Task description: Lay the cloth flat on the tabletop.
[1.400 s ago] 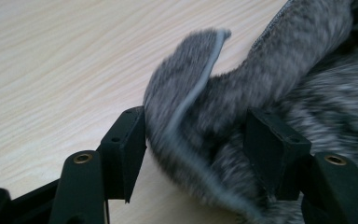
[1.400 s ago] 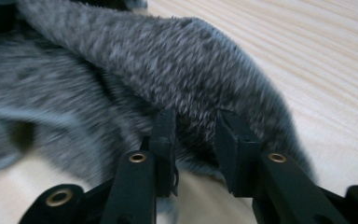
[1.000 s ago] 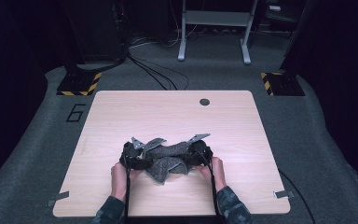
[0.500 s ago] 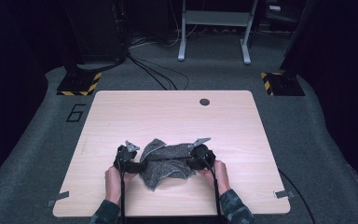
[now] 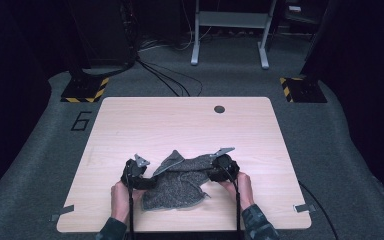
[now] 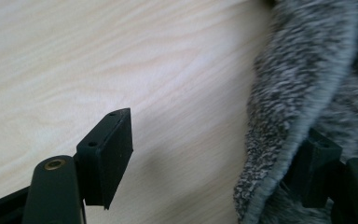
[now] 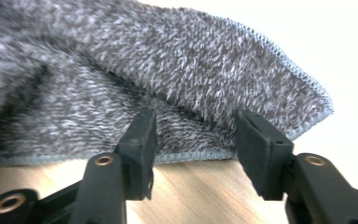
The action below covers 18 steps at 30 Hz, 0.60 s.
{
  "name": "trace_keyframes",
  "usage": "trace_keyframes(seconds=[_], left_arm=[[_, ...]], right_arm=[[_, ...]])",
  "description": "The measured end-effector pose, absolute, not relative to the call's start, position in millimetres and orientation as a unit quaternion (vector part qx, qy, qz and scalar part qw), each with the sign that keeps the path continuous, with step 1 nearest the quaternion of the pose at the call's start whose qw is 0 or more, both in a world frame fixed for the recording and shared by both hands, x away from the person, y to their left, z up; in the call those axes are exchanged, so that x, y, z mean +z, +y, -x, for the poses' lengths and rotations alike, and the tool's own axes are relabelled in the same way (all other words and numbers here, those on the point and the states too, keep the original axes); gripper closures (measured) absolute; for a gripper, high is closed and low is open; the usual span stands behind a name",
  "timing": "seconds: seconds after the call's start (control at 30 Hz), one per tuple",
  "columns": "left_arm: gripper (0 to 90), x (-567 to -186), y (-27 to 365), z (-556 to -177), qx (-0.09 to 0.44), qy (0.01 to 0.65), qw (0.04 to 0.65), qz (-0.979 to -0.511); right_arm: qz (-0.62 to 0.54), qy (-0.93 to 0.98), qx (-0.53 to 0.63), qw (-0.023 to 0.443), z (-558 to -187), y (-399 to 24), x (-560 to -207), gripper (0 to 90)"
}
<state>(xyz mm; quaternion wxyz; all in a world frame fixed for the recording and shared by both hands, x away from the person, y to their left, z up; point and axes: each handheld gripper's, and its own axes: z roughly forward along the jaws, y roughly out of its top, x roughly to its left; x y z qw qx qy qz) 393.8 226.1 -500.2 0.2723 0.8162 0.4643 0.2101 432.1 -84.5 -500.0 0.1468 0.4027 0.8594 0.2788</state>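
Both tools, left (image 5: 139, 174) and right (image 5: 223, 169), open at opposite edges of grey towel (image 5: 180, 181), nothing gripped.

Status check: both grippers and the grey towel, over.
Left gripper open beside towel edge. Right gripper just opening, jaws apart at folded grey towel. Nothing in the way.

Grey towel (image 5: 180, 182) crumpled btwn L tongs (image 5: 147, 179) & R tongs (image 5: 214, 172), near table (image 5: 180, 120) edge.

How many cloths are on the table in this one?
1. A single grey cloth lies crumpled near the front edge of the table, between the left tongs and right tongs. Its folds could hide something smaller.
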Motion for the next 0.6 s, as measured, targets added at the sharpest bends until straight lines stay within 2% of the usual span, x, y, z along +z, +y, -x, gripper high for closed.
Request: trace_keyframes(seconds=[0.13, 0.3, 0.43, 0.6], left_arm=[[25.8, -484, 215, -390, 0.221, 0.441, 0.286, -0.822], [25.4, -476, 201, -396, 0.225, 0.424, 0.292, -0.827], [25.3, -485, 197, -407, 0.218, 0.433, 0.283, -0.827], [27.5, -495, 207, -417, 0.222, 0.463, 0.284, -0.810]], right_arm=[[-0.398, 0.852, 0.304, 0.149, -424, -79, -490, 47.0], [-0.376, 0.859, 0.325, 0.121, -419, -63, -486, 45.4], [-0.359, 0.874, 0.313, 0.103, -419, -48, -495, 46.7], [-0.358, 0.881, 0.292, 0.107, -420, -43, -506, 47.9]])
